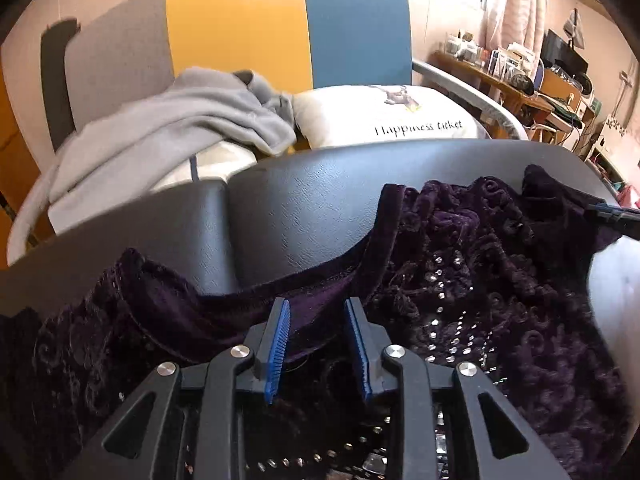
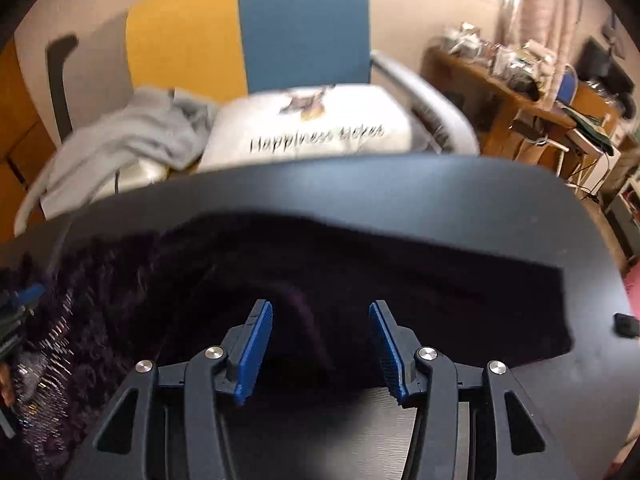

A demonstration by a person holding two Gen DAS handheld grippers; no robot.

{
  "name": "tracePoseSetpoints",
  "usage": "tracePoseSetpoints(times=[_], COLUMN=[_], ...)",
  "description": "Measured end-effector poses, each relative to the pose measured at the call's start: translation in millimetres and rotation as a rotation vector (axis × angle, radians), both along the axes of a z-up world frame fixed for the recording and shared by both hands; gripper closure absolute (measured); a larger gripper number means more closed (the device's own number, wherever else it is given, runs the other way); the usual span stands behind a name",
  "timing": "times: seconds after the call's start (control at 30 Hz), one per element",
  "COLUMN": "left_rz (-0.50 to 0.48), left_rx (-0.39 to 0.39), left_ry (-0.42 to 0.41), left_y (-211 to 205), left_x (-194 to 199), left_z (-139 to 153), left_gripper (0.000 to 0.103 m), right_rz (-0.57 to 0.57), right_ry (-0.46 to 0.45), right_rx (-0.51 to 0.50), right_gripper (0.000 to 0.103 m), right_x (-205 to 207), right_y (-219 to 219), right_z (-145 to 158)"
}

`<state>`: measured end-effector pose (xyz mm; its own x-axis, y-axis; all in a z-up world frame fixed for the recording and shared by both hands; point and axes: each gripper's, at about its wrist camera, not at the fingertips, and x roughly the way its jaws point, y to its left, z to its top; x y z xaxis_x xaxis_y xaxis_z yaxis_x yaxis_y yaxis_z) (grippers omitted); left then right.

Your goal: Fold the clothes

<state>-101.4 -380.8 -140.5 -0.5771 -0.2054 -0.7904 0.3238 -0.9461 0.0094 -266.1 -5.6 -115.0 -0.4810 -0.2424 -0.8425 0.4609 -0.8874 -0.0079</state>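
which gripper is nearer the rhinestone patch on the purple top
Left. The left gripper hovers right beside the rhinestone patch; the right gripper is over the plain dark sleeve, with the rhinestones far to its left.

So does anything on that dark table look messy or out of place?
The purple velvet garment lies rumpled on the dark table, its neckline bunched and one corner near the far right edge. On the chair behind, a grey garment is slumped in a heap beside a white pillow.

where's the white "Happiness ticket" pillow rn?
In both wrist views the pillow lies top centre on the chair seat, behind the black table, right of the grey garment.
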Motion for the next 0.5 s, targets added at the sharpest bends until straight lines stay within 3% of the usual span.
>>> tracePoseSetpoints(times=[0.07, 0.1, 0.2, 0.4, 0.5], left_rz=[0.044, 0.079, 0.146, 0.113, 0.122], left_rx=[-0.019, -0.042, -0.042, -0.094, -0.042], left_ry=[-0.010, -0.020, -0.030, -0.049, -0.003], left_y=[-11.0, -19.3, -46.9, -40.5, -40.3], left_x=[-0.4, -1.2, 1.9, 1.8, 20.1], left_z=[-1.0, -1.7, -2.2, -0.1, 15.4], left_gripper=[0.071, 0.071, 0.073, 0.073, 0.073], right_rz=[-0.036, -0.059, -0.112, -0.087, -0.050], right_ry=[-0.048, -0.061, -0.018, 0.007, 0.008], right_rx=[0.013, 0.013, 0.007, -0.023, -0.101], right_gripper=[0.051, 0.046, 0.037, 0.027, 0.028], right_x=[-10.5, -17.4, -22.9, -6.9, 5.8], right_y=[-3.3, -3.0, 4.1, 11.7, 13.6], right_z=[-20.5, -30.4, -38.2, -41.5, -34.0])
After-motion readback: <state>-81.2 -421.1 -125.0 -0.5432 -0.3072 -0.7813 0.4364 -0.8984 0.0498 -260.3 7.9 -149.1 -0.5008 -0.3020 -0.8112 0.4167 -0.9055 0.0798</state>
